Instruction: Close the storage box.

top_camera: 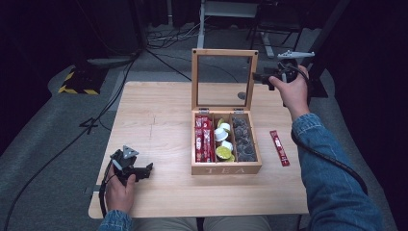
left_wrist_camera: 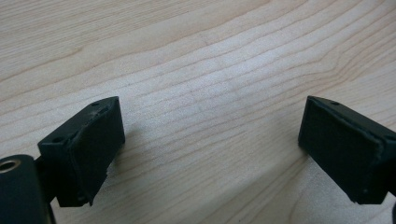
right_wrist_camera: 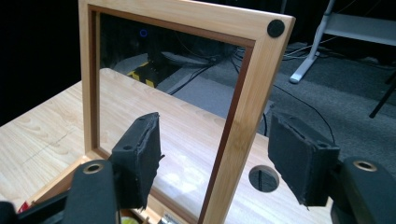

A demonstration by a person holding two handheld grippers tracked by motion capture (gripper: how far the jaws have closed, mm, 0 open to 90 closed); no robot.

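Light wooden tea box [top_camera: 226, 168] marked "TEA" sits right of centre on the pale wood table [top_camera: 154, 125]. Its glass-paned wooden lid [top_camera: 224, 79] stands upright, hinged at the box's far edge. Box has 3 compartments: red sachets [top_camera: 204, 139] in the left one, round white and lime-green capsules [top_camera: 223, 142] in the middle, dark grey packets [top_camera: 244, 139] in the right. 1 loose red sachet [top_camera: 279, 147] lies flat on the table just right of the box, apart from it.

Right tongs [top_camera: 258, 76] are held up at the lid's right frame edge, near its upper part. In the right gripper view the right tongs [right_wrist_camera: 215, 158] stand wide, 1 pad on each side of the lid's side rail [right_wrist_camera: 243, 121]; gap shows on both sides of the rail, pads not pressing, nothing gripped.

Left tongs [top_camera: 146, 168] rest low at the near-left of the table, well apart from the box. In the left gripper view the left tongs [left_wrist_camera: 210, 149] gape wide over bare wood grain, nothing between them.
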